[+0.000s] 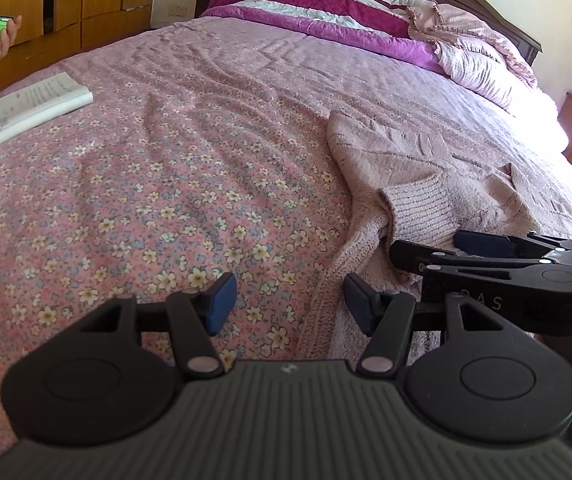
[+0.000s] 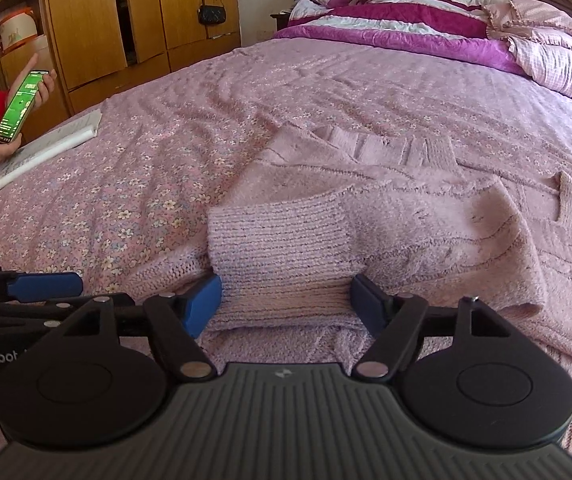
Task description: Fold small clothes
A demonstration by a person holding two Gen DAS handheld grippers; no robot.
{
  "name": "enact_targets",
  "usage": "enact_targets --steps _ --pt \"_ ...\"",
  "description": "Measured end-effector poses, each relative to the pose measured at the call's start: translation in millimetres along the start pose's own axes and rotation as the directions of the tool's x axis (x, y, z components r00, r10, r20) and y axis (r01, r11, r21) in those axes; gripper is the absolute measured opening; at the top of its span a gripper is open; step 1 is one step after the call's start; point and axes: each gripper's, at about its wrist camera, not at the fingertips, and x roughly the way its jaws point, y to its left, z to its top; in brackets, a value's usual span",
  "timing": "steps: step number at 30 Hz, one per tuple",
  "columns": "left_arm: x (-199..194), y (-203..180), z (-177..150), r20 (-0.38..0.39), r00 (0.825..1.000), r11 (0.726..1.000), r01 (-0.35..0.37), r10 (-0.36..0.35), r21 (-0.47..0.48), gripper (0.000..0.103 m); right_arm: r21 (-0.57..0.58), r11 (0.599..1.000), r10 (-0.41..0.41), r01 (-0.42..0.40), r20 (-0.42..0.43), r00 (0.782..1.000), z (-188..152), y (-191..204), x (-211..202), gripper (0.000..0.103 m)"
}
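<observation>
A pale pink knitted sweater (image 2: 405, 208) lies on the floral pink bedspread (image 2: 146, 168), with a ribbed cuff (image 2: 282, 240) folded across its near part. My right gripper (image 2: 286, 304) is open, its blue pads on either side of the cuff's near edge. My left gripper (image 1: 289, 304) is open and empty above the bedspread, just left of the sweater's (image 1: 405, 168) left edge. The right gripper (image 1: 485, 256) also shows in the left wrist view, and one left finger (image 2: 42, 286) shows in the right wrist view.
An open book (image 2: 42, 152) lies at the bed's left edge. A person's hands hold a lit phone (image 2: 22, 104) there. A purple and white quilt (image 2: 405, 20) and pink pillows (image 2: 557, 52) are piled at the headboard. Wooden wardrobes (image 2: 106, 20) stand at the left.
</observation>
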Motion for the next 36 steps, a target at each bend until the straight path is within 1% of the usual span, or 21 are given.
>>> enact_targets --steps 6,8,9,11,13,14,17,26,36 --pt "1 -2 -1 0.002 1.0 1.0 -0.005 0.005 0.01 0.061 -0.003 0.999 -0.045 0.045 0.01 0.999 -1 0 -1 0.058" --pt "1 -2 -1 0.002 1.0 1.0 -0.004 0.004 0.007 0.061 -0.004 0.998 -0.061 0.061 0.015 0.998 -1 -1 -2 0.046" --pt "1 -2 0 0.002 1.0 1.0 -0.003 0.003 0.004 0.061 -0.001 0.998 -0.062 0.062 0.018 0.998 -1 -2 -3 0.042" --pt "0 -3 1 0.001 1.0 1.0 -0.002 0.002 -0.003 0.061 0.007 0.998 -0.056 0.056 0.019 0.998 0 -3 -4 0.024" --pt "0 -2 2 -0.001 1.0 1.0 0.0 0.0 -0.01 0.061 0.017 0.999 -0.052 0.051 0.022 0.998 2 -4 -7 0.014" --pt "-1 -2 2 -0.002 1.0 1.0 0.001 -0.001 -0.013 0.061 0.025 0.999 -0.048 0.047 0.026 0.999 3 -5 -9 0.01" --pt "-3 -3 3 -0.002 1.0 1.0 0.009 -0.009 -0.016 0.061 0.048 0.998 -0.036 0.034 0.044 0.998 7 -9 -19 0.007" --pt "-11 -11 5 0.013 1.0 1.0 0.024 -0.024 -0.002 0.061 0.118 0.993 -0.021 0.007 0.12 0.993 23 -27 -55 0.006" --pt "-16 -22 7 0.026 0.999 0.999 0.03 -0.031 0.021 0.061 0.155 0.987 -0.06 0.028 0.206 0.977 41 -54 -96 0.006"
